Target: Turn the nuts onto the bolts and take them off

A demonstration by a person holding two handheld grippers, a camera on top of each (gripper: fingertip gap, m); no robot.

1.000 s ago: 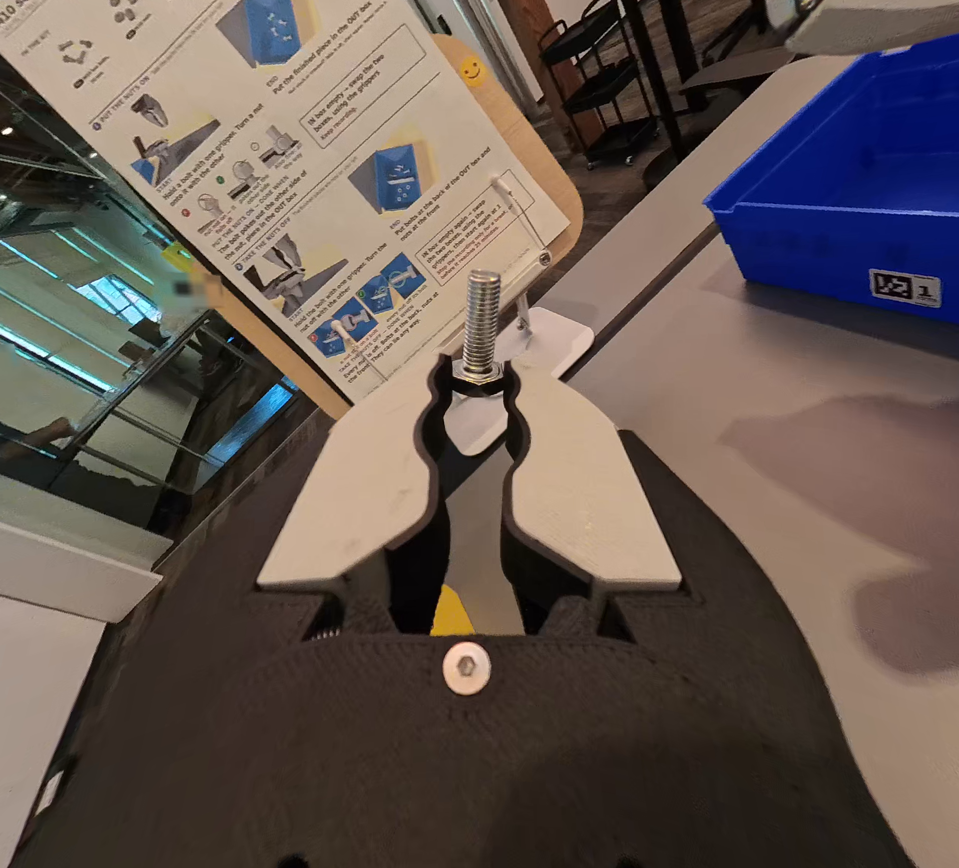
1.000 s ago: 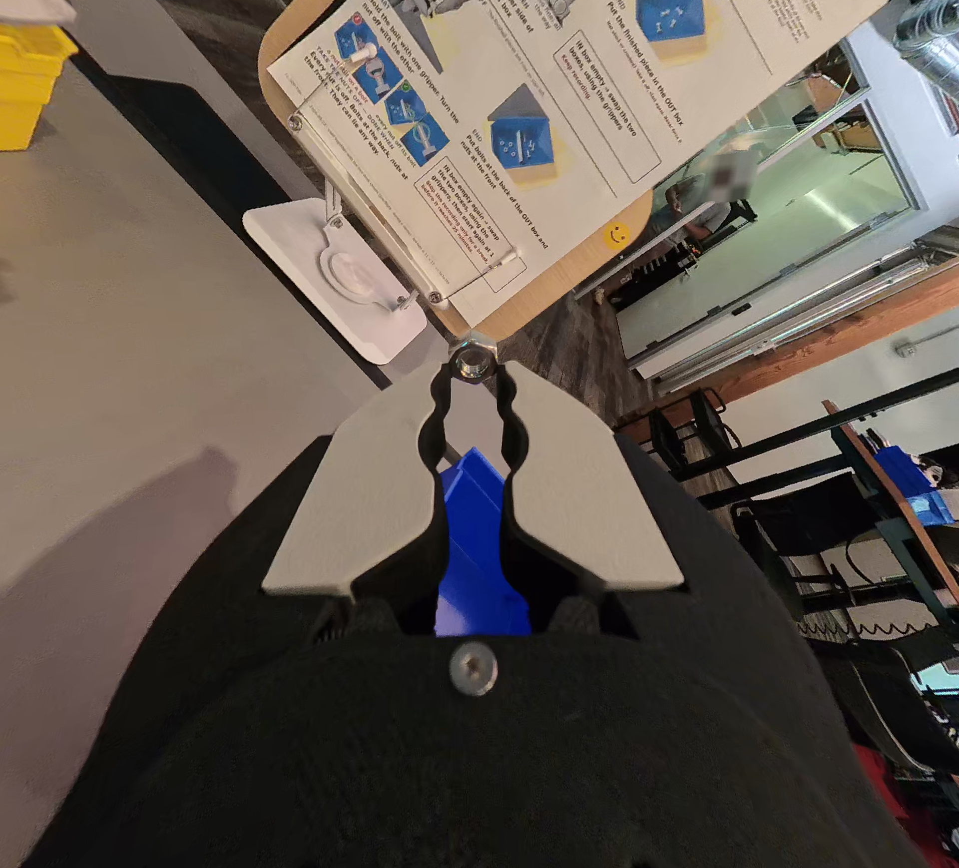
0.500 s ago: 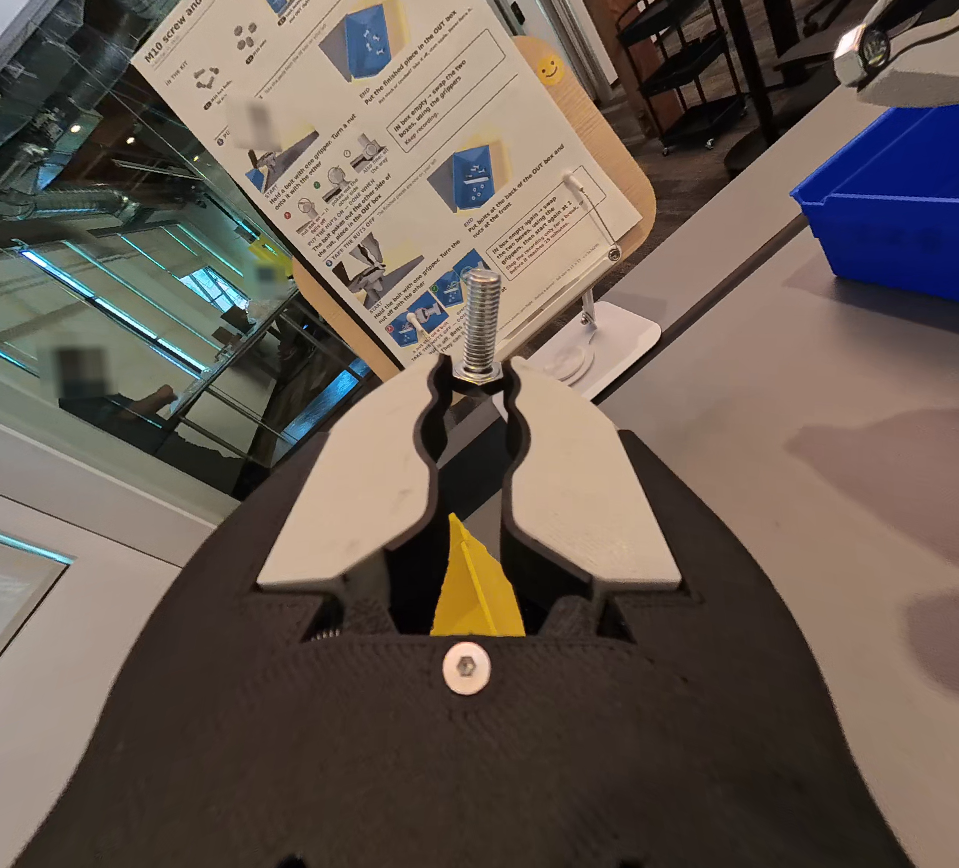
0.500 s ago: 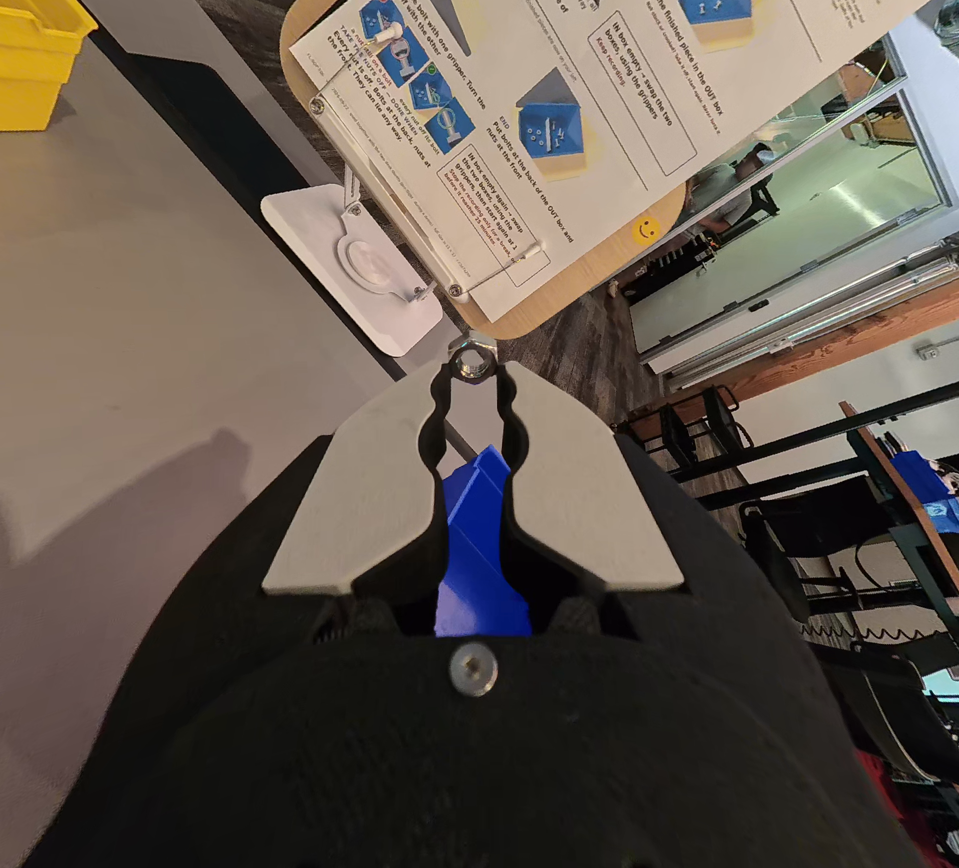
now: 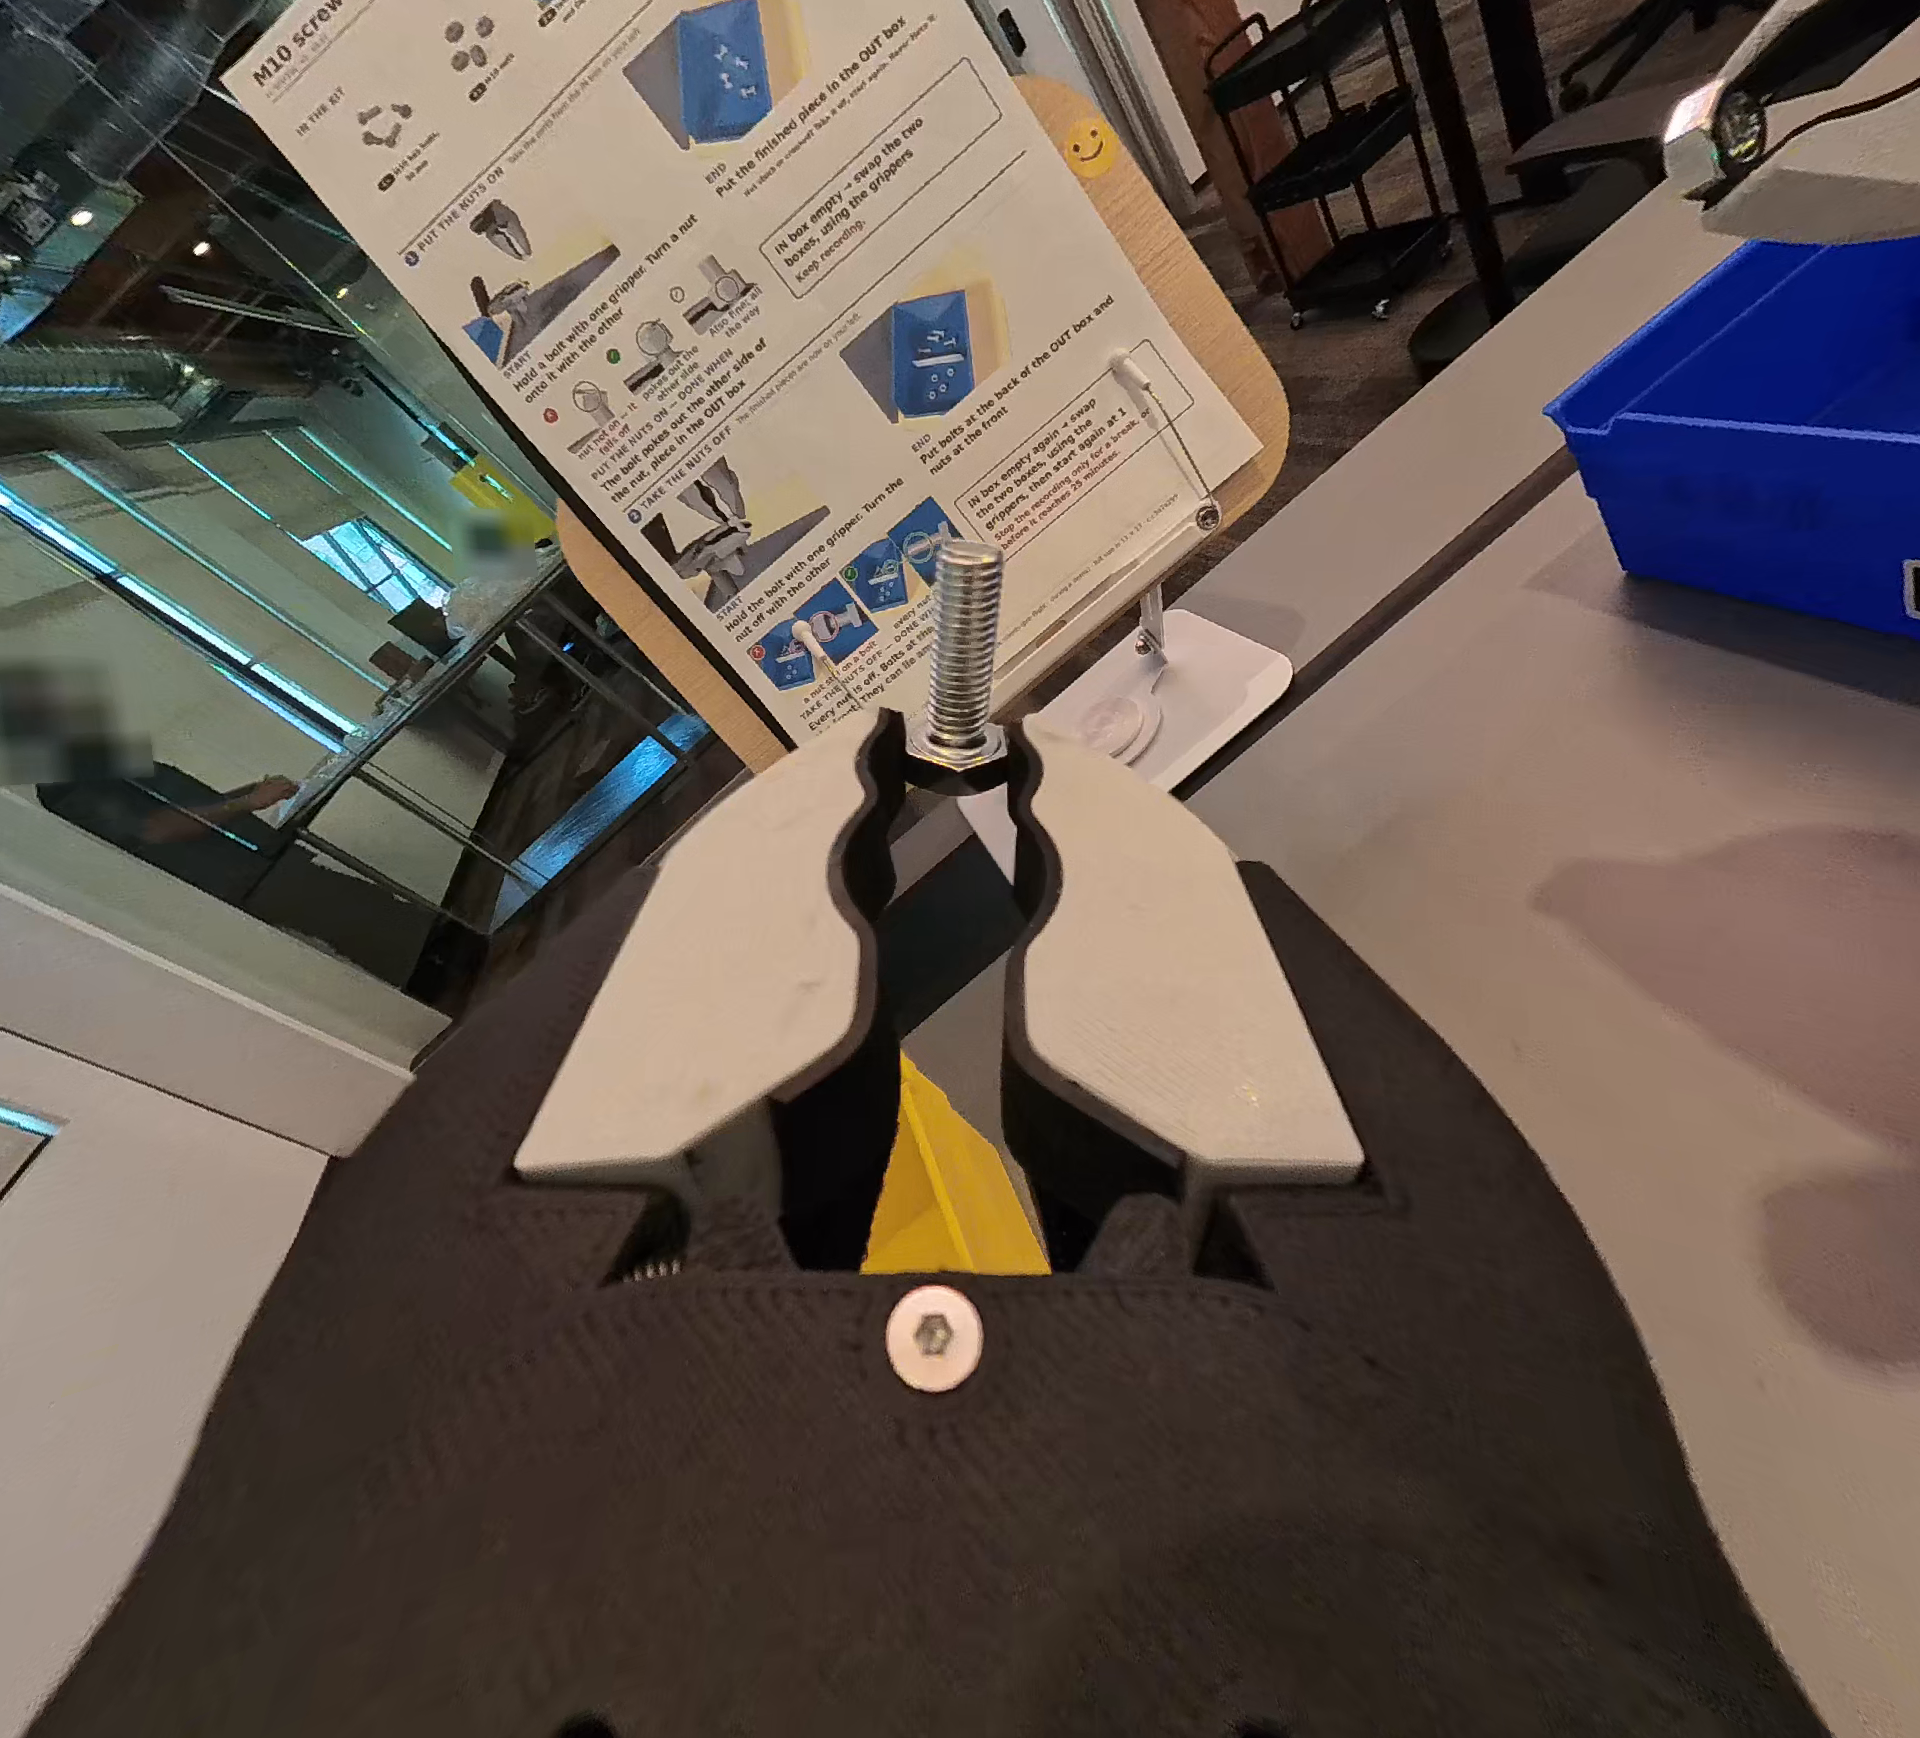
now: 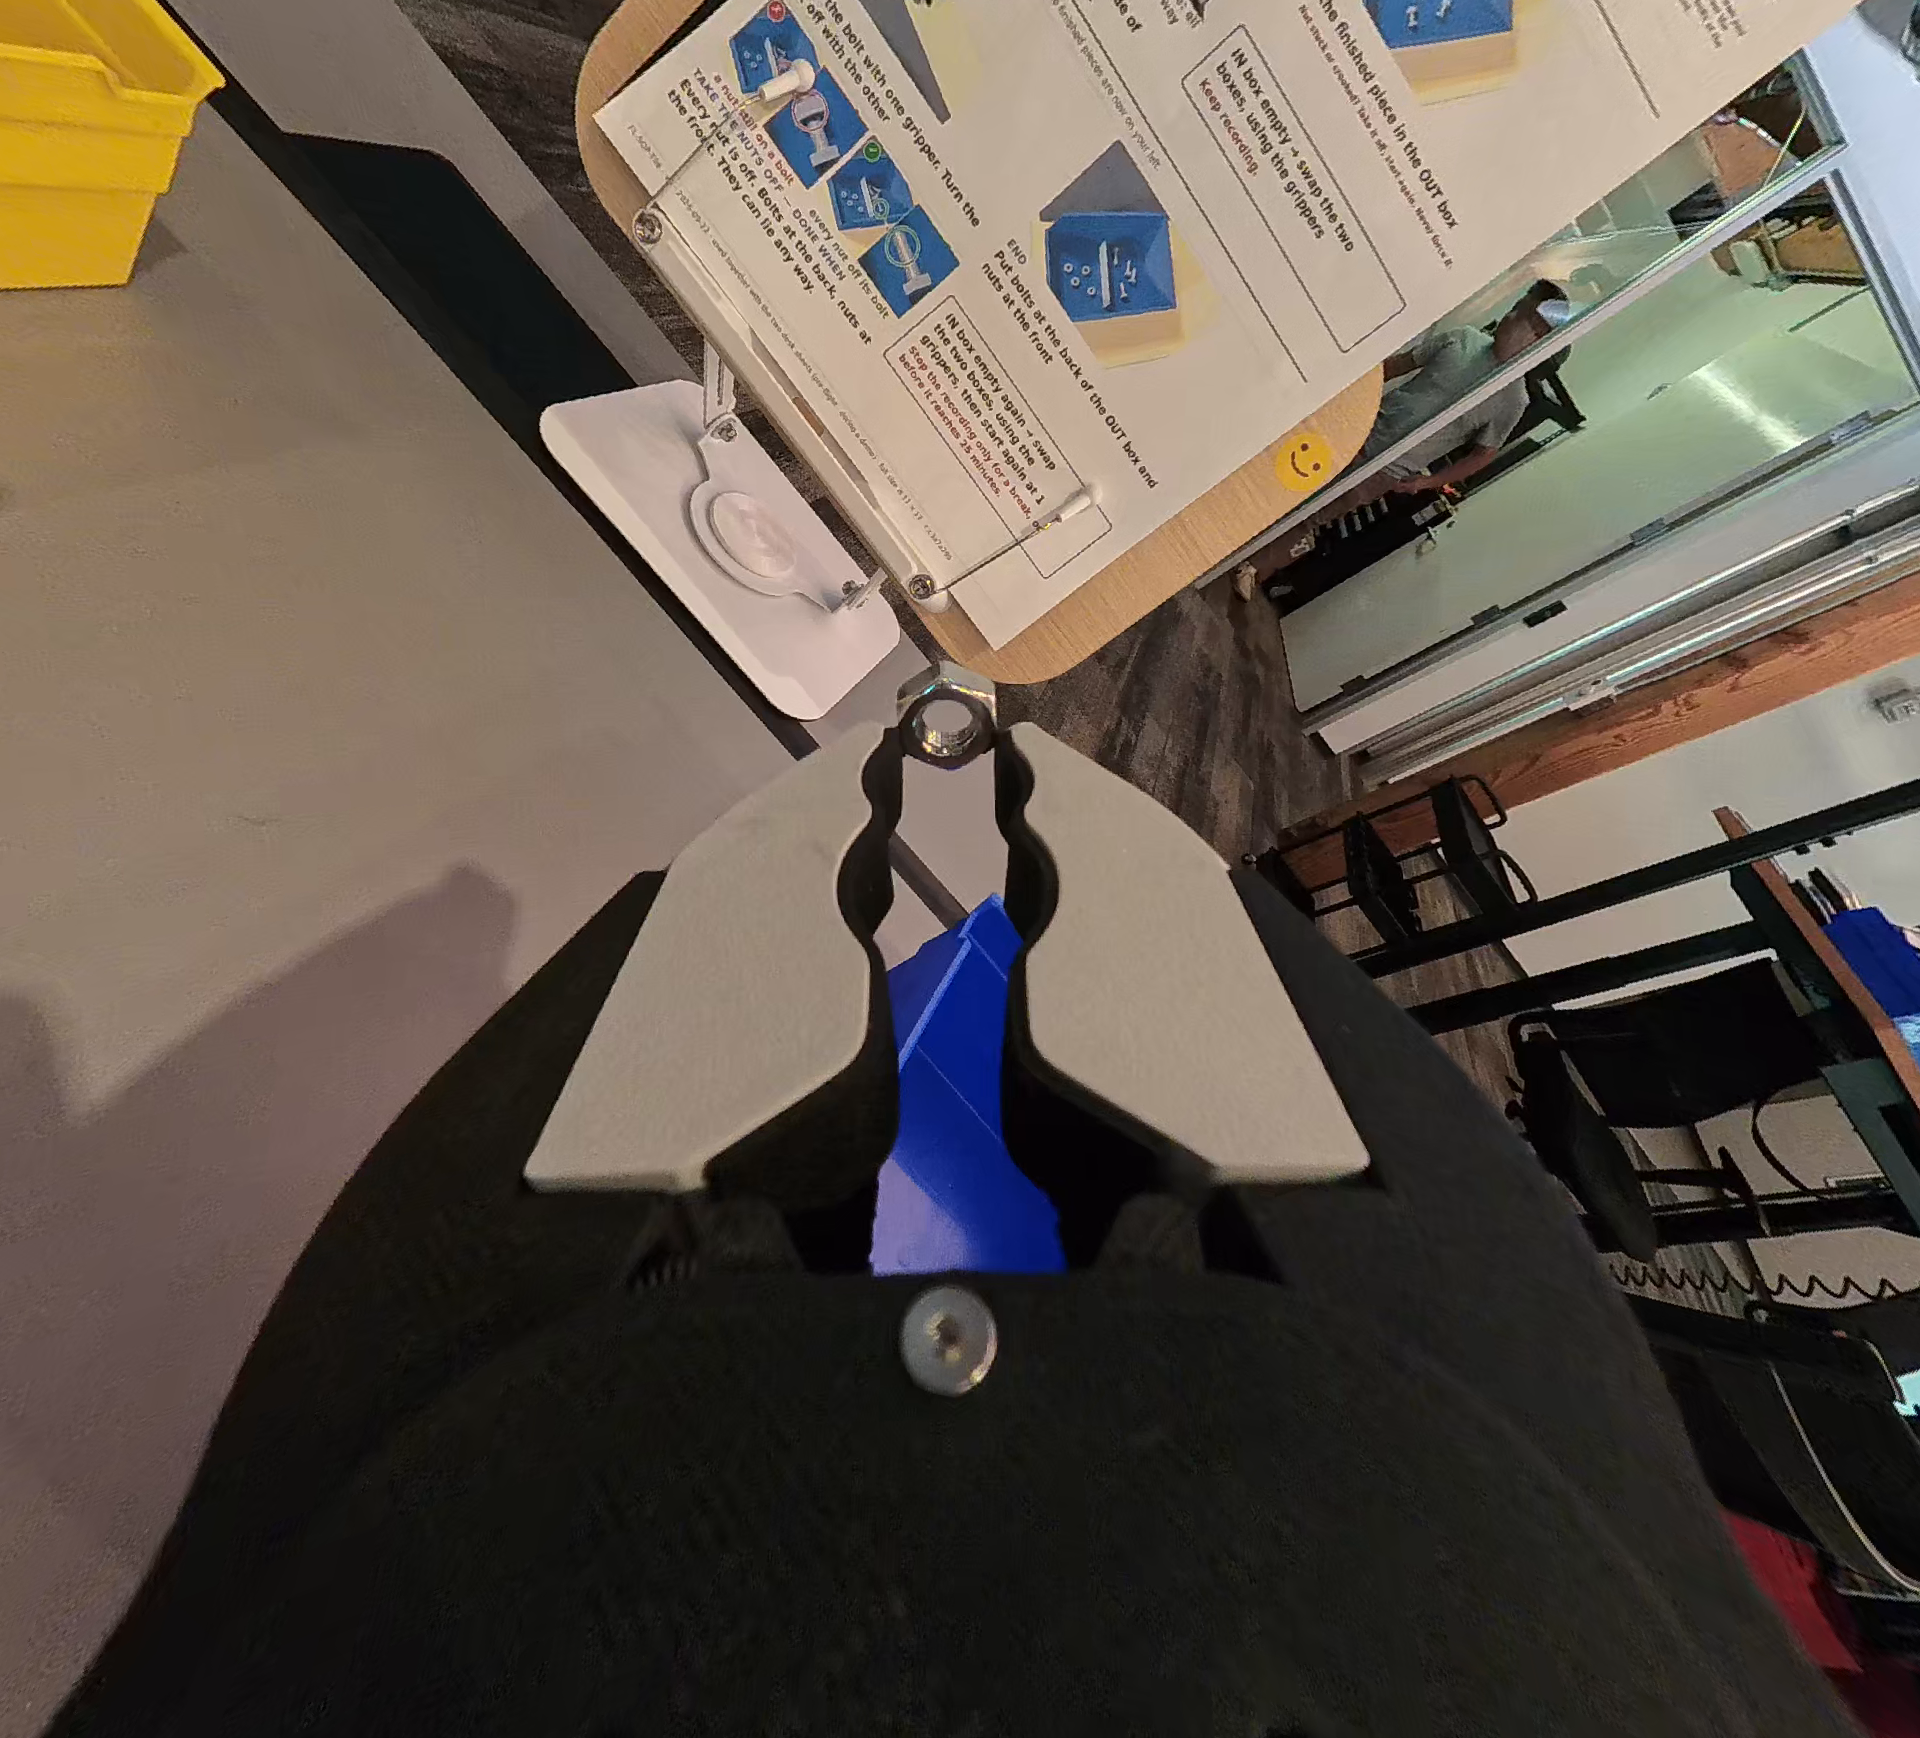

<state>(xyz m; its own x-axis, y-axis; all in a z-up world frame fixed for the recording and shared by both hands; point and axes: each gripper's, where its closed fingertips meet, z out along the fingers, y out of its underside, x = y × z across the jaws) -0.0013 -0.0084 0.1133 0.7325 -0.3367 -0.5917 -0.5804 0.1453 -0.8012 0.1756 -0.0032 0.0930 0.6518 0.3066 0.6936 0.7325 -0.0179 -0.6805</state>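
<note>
My left gripper point(image 5: 954, 758) is shut on the head of a silver bolt point(image 5: 962, 639), whose threaded shaft stands upright above the fingertips. My right gripper point(image 6: 943, 738) is shut on a silver hex nut point(image 6: 945, 730), held at the fingertips with its hole facing the camera. In the left wrist view the right gripper with the nut point(image 5: 1714, 140) shows at the upper right, above the blue bin and well apart from the bolt. Both are held in the air over the grey table point(image 5: 1507, 909).
A blue bin point(image 5: 1766, 452) stands on the table at the right; it also shows below the right gripper point(image 6: 956, 1096). A yellow bin point(image 6: 73, 78) stands at the left. An instruction sheet on a wooden board point(image 5: 790, 306) with a white stand point(image 5: 1174, 691) stands at the table's back edge. Left tips to right tips: about 20 cm.
The left gripper has lifted and tilted up a little with the bolt. The right gripper with the nut has come lower and slightly nearer in the left wrist view. Both stay shut.
</note>
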